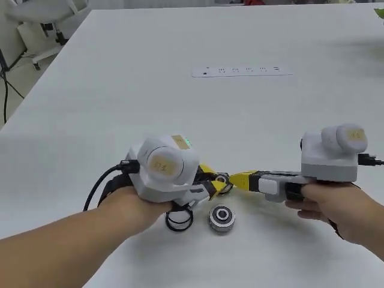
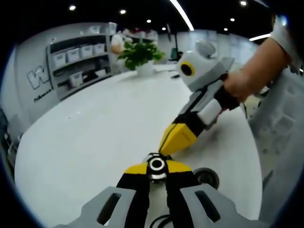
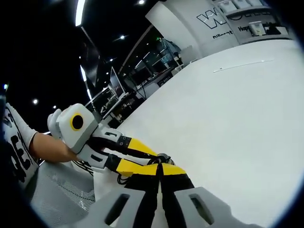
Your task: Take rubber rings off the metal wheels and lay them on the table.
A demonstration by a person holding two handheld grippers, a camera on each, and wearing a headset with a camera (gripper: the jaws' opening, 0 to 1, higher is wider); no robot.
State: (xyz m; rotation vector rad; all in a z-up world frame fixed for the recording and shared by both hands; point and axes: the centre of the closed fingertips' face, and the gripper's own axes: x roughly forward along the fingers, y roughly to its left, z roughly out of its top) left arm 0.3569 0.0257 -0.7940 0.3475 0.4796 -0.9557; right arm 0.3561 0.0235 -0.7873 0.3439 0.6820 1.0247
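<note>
The table [image 1: 150,90] spans the head view. A power strip [image 1: 242,72] lies on it at upper centre, and a chair [image 1: 45,24] stands beyond its edge in the upper left corner. At lower centre the left gripper [image 1: 211,180] reaches in from the left and the right gripper [image 1: 240,180] from the right. Their tips meet at a small wheel [image 1: 222,179], which sits between the left gripper's jaws. Just below it in the frame a second wheel [image 1: 221,217] lies on the table, with a loose rubber ring [image 1: 179,219] just to its left. In the left gripper view a plant [image 2: 138,54] stands at upper centre, with shelves [image 2: 78,66] to its left.
</note>
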